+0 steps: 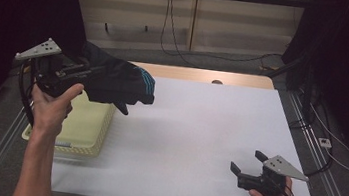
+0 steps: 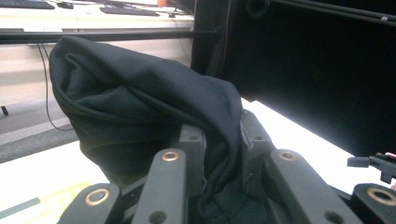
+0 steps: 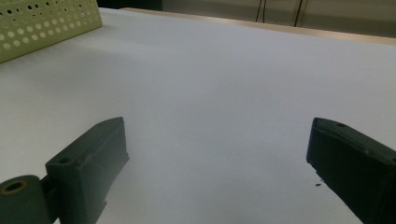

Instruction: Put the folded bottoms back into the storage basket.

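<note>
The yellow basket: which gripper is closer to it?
Left. The left gripper, shut on a black garment, is held up just above the yellow basket. The right gripper rests open, far across the white table.

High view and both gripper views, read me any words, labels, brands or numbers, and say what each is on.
There is no readable text.
Black fabric garment held in the left tool: turquoise stripes, no lettering.
Pale yellow perforated plastic basket: no label.
White table top: unmarked.
</note>
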Demonstrator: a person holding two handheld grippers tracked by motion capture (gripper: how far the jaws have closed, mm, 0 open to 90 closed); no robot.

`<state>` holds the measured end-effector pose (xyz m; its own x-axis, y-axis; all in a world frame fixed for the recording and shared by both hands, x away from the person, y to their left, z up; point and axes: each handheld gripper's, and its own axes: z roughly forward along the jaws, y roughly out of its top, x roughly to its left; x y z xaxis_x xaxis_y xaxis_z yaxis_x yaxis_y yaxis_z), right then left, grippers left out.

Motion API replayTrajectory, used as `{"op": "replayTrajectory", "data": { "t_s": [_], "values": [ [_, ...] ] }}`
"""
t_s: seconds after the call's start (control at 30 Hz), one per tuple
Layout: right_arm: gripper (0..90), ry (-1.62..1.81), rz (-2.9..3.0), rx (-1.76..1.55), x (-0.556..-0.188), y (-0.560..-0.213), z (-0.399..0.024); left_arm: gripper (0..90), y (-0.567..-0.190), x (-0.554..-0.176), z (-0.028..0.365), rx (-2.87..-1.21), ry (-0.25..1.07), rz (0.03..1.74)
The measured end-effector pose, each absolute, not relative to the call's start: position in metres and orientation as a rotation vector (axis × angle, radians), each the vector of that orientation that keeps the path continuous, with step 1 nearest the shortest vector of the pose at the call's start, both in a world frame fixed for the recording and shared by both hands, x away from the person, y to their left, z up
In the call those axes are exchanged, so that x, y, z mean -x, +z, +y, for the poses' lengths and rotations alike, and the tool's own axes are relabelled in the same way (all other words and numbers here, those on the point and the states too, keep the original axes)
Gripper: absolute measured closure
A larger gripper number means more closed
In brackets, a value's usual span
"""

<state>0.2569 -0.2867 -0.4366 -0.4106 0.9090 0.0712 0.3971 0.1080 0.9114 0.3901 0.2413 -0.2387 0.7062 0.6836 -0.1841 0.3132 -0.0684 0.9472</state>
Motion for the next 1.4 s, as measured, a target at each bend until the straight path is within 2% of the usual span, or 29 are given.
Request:
{"op": "replayTrajectory", "data": {
  "t_s": [0.7,1.4],
  "values": [
    [5.1,1.276,1.871,-1.272,-0.257,-0.437,-0.286,75.5,-0.233,-0.38,0.273,-1.654,0.43,0.867],
    [5.1,1.274,1.878,-1.268,-0.258,-0.437,-0.285,75.5,-0.256,-0.378,0.306,-1.632,0.425,0.951]
  ]
}}
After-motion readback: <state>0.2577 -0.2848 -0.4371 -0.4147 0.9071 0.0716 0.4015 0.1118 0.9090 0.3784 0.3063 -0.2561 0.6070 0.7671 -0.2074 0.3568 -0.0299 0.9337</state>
